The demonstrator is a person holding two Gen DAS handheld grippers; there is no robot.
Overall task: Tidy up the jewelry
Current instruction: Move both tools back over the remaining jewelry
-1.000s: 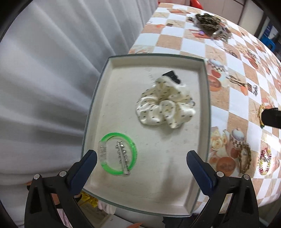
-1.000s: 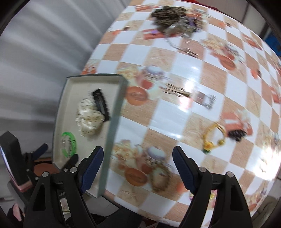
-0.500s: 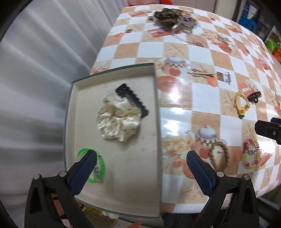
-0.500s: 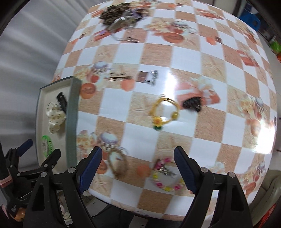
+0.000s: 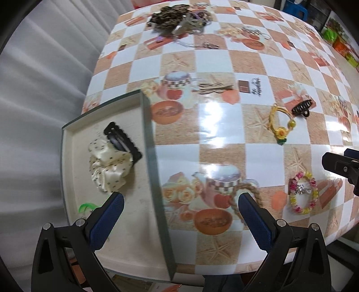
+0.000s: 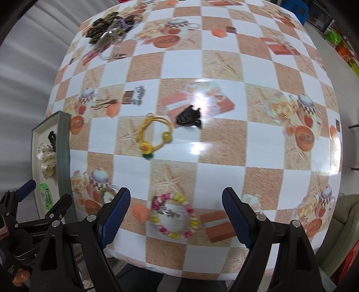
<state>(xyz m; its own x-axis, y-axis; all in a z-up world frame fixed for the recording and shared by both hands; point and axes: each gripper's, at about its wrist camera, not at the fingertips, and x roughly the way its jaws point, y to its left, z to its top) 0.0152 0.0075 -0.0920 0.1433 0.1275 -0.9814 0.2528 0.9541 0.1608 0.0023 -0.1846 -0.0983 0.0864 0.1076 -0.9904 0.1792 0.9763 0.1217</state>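
Note:
A cream tray (image 5: 154, 170) at the table's left edge holds a dotted scrunchie (image 5: 107, 168), a black hair clip (image 5: 122, 140) and a green bangle (image 5: 86, 207). On the table lie a pink and yellow bead bracelet (image 6: 174, 219), a yellow flower bracelet (image 6: 154, 136), a black claw clip (image 6: 188, 115) and a braided brown bracelet (image 5: 246, 193). My left gripper (image 5: 180, 215) is open and empty over the tray's right rim. My right gripper (image 6: 176, 212) is open and empty just above the bead bracelet.
A heap of dark chains and keys (image 5: 177, 19) lies at the far side of the checked tablecloth (image 6: 219, 152). A small silver charm (image 6: 138, 95) and a thin clip (image 5: 213, 88) lie mid-table. Grey curtain hangs to the left.
Both grippers have swung right, away from the tray and over the table. The right gripper now frames the bead bracelet. Both stay open and empty.

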